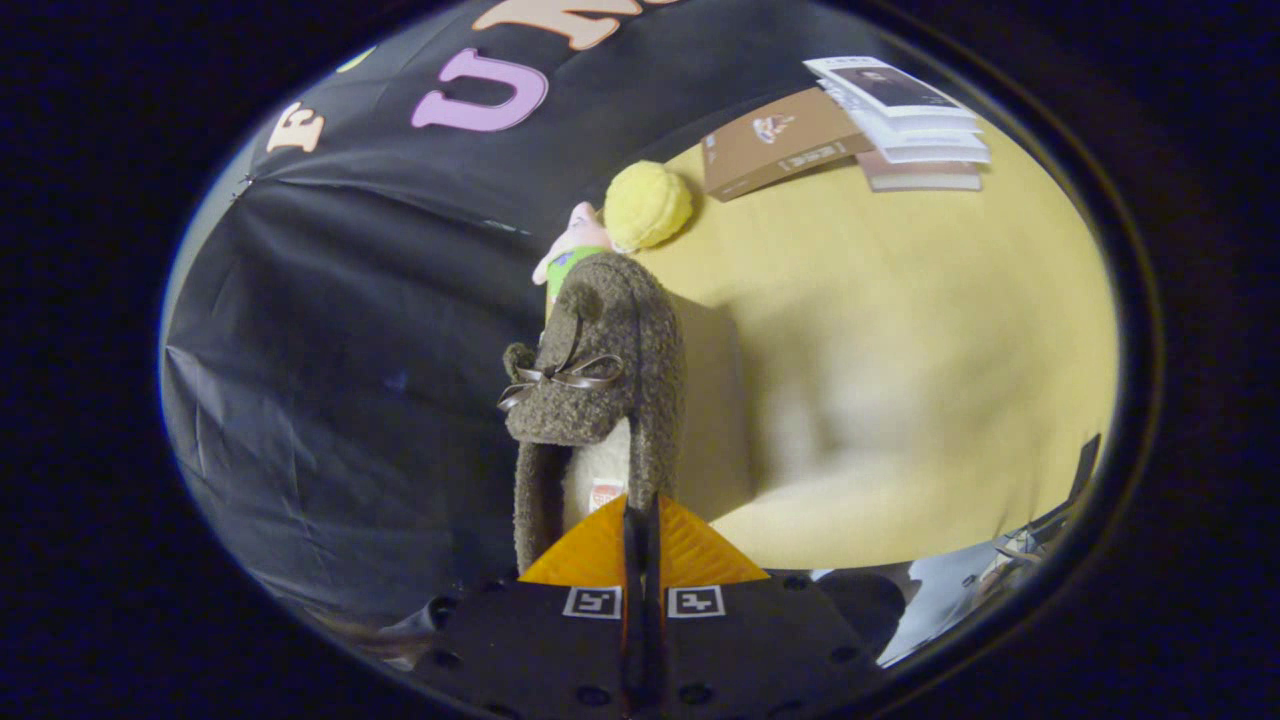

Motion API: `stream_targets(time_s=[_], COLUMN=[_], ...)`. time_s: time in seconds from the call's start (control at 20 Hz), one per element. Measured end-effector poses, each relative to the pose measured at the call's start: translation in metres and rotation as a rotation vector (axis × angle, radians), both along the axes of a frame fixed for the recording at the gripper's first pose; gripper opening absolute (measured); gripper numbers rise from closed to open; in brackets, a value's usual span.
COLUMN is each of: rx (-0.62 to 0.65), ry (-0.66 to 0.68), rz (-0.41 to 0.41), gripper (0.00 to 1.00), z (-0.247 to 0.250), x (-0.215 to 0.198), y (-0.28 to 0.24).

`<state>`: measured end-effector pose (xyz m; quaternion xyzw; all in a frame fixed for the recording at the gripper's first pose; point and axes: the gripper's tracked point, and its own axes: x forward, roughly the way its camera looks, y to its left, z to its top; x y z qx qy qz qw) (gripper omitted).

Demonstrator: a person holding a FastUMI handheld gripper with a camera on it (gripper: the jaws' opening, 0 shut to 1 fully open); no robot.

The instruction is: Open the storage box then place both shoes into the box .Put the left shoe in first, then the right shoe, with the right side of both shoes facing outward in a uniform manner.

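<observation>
A brown fuzzy shoe (600,390) with a dark ribbon bow hangs in the air straight ahead of my gripper (640,520). Its toe points away from me and its pale lining faces me. Both fingers are pressed together on the rim of the shoe's heel opening, so the gripper is shut on it. The view is rolled, with the yellow table (900,350) running to the right of the shoe and the black cloth wall to its left.
A plush doll with a yellow knitted hat (645,205) lies on the table just beyond the shoe's toe. Farther off, a brown booklet (780,140) and a stack of magazines (905,120) rest on the table's far part.
</observation>
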<state>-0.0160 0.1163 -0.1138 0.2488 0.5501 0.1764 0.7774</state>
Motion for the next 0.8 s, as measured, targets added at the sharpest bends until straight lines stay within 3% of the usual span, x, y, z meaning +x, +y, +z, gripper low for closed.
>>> stream_targets(time_s=[0.4, 0.8], rx=[-0.115, -0.344], ry=[-0.012, -0.077], rz=[0.047, -0.008], gripper=[0.03, 0.03], z=[-0.057, -0.107], x=[0.017, 0.035], y=[0.069, 0.067])
